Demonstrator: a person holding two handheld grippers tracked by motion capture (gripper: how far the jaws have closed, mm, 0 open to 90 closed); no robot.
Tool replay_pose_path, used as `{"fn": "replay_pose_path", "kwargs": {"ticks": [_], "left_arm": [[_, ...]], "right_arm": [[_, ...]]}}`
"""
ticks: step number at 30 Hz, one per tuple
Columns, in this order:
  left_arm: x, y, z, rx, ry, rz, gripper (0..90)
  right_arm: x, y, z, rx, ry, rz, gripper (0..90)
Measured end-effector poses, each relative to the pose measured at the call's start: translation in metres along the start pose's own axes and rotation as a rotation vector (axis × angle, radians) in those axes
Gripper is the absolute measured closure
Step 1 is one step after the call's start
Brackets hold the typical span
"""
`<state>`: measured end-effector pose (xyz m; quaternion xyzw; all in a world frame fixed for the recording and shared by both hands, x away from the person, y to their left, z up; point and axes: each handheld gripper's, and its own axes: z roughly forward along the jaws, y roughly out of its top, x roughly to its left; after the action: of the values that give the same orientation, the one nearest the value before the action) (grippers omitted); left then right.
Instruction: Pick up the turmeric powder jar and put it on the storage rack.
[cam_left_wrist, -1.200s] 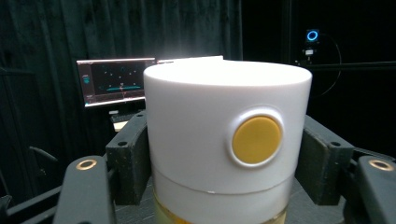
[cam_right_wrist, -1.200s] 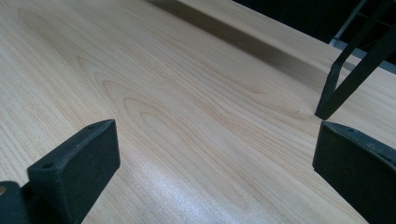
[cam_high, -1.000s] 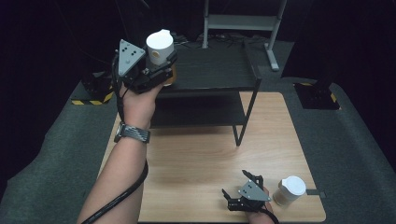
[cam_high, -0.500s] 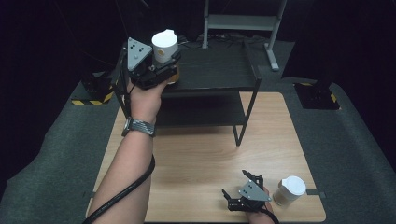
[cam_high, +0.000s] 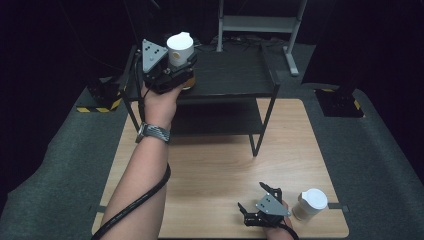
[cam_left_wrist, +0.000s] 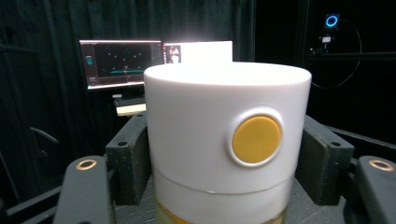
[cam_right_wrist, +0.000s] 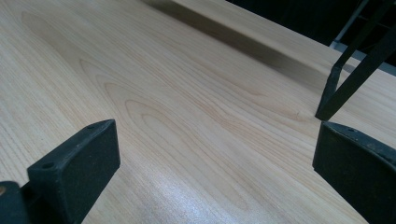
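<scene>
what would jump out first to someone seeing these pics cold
The white-lidded cup with its round yellow button, clamped between the left gripper's jaws, held over the top of the black shelf rack at the far end of the table. Next, a second white-lidded cup standing at the wooden table's near right corner, just beside the open, empty right gripper.

The cup (cam_left_wrist: 227, 140) is white with a round yellow button and an amber base; the table (cam_high: 215, 170) is pale wood grain; the shelf (cam_high: 230, 75) is black; the floor strip (cam_high: 102, 108) is striped yellow and black.
</scene>
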<state>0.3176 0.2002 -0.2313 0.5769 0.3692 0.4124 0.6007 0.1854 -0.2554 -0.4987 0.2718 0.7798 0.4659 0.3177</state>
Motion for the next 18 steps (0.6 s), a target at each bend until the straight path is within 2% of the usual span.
{"fn": "replay_pose_path", "kwargs": {"ticks": [9,18], "left_arm": [[0.0026,-0.0011,0.0031,-0.002,-0.001,-0.021,30.5],[0.0027,-0.003,0.0017,-0.008,-0.004,-0.02,30.3]], "right_arm": [[0.0,-0.0001,-0.0001,-0.001,0.0,0.001,0.1],[0.0002,-0.0002,-0.0001,-0.001,0.0,-0.001,0.1]]}}
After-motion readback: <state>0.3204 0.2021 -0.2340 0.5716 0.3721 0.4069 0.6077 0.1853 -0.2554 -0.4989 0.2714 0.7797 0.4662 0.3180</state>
